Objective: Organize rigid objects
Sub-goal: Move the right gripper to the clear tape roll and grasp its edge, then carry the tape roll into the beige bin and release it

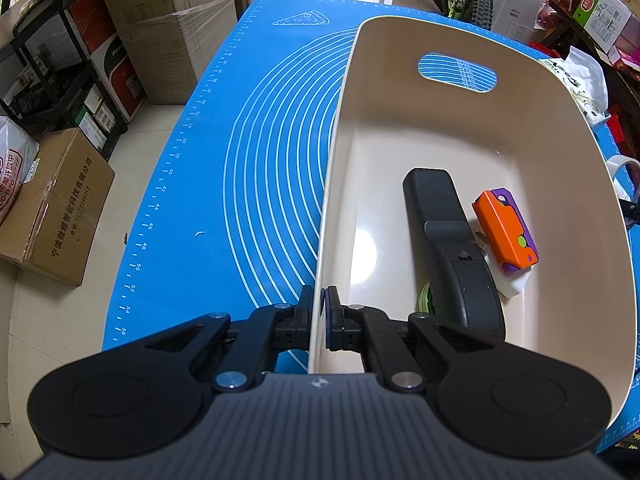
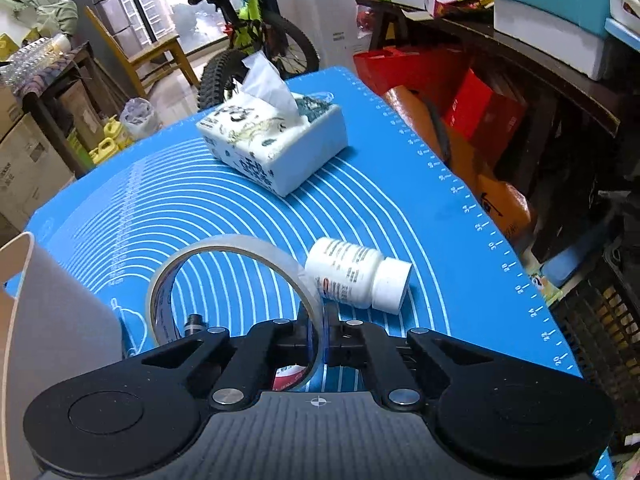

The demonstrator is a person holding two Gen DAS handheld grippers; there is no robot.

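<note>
Right gripper [image 2: 318, 336] pinches the tape roll [image 2: 236, 280] by its thin band; light, stiff, probably slippery; left gripper [image 1: 318, 320] clamps the bin [image 1: 400, 140] wall.

left claw [image 1: 319, 312] clamped, tilted steeply downward, right claw [image 2: 319, 330] clamped

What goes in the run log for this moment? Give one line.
left tool: shut on bin wall | right tool: shut on tape roll | pill bottle: lying on mat
</note>
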